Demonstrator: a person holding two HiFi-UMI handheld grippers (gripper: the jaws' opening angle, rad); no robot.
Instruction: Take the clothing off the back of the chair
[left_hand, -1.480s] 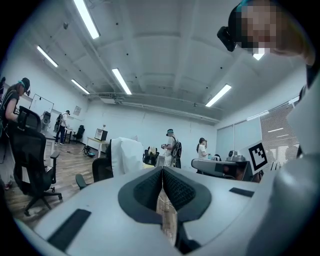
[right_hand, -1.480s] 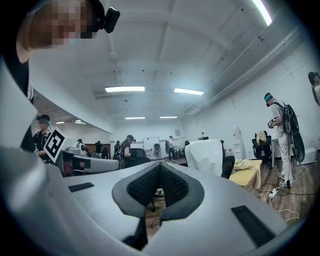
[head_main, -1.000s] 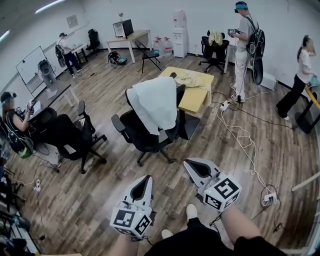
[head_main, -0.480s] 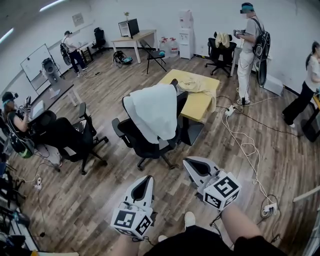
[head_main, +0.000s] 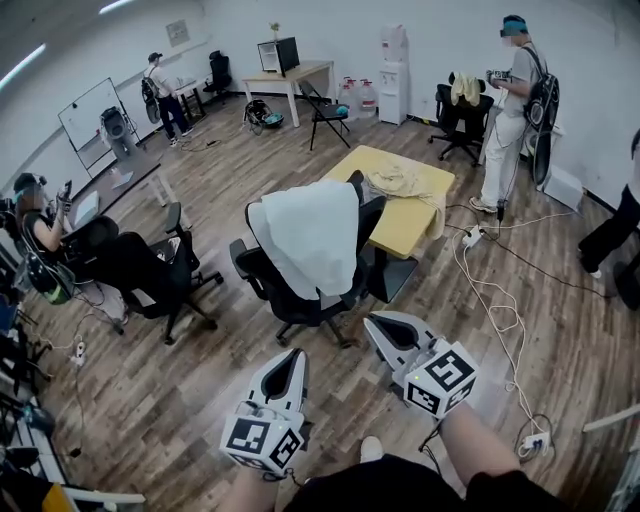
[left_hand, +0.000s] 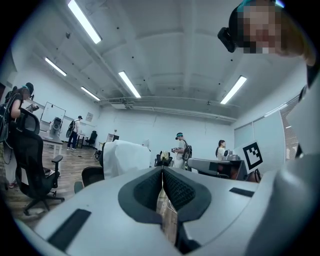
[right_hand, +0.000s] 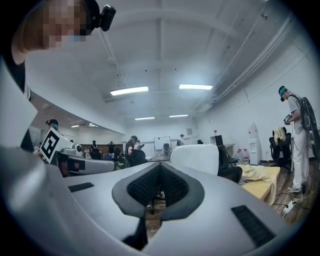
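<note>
A white garment (head_main: 310, 235) is hanging draped over the backrest of a black office chair (head_main: 290, 300) on castors, which is standing in the middle of a wood-plank floor (head_main: 200, 400), its back facing the two grippers. A strip of bare floor is lying open between the chair's base and the grippers, and more open floor is stretching away to the left in front of a second black office chair (head_main: 150, 280). Just behind the draped chair, a yellow square table (head_main: 410, 220) is closing off the far side, with a pale crumpled cloth (head_main: 395, 180) lying on it. To the right, a white cable (head_main: 495, 300) is snaking across the floor down to a white power strip (head_main: 535, 440). The left gripper (head_main: 296, 356) is pointing at the chair with its jaws pressed together and holding nothing; the right gripper (head_main: 374, 325) is doing the same beside it, jaws fully closed and empty. Compared with a second ago, the chair and garment are sitting lower in the head view and nearer the gripper tips, and the power strip is lying closer to the bottom edge. By the far wall, clear water bottles (head_main: 360, 95) are standing beside a white water dispenser (head_main: 393, 60); their contents are too small to make out.
</note>
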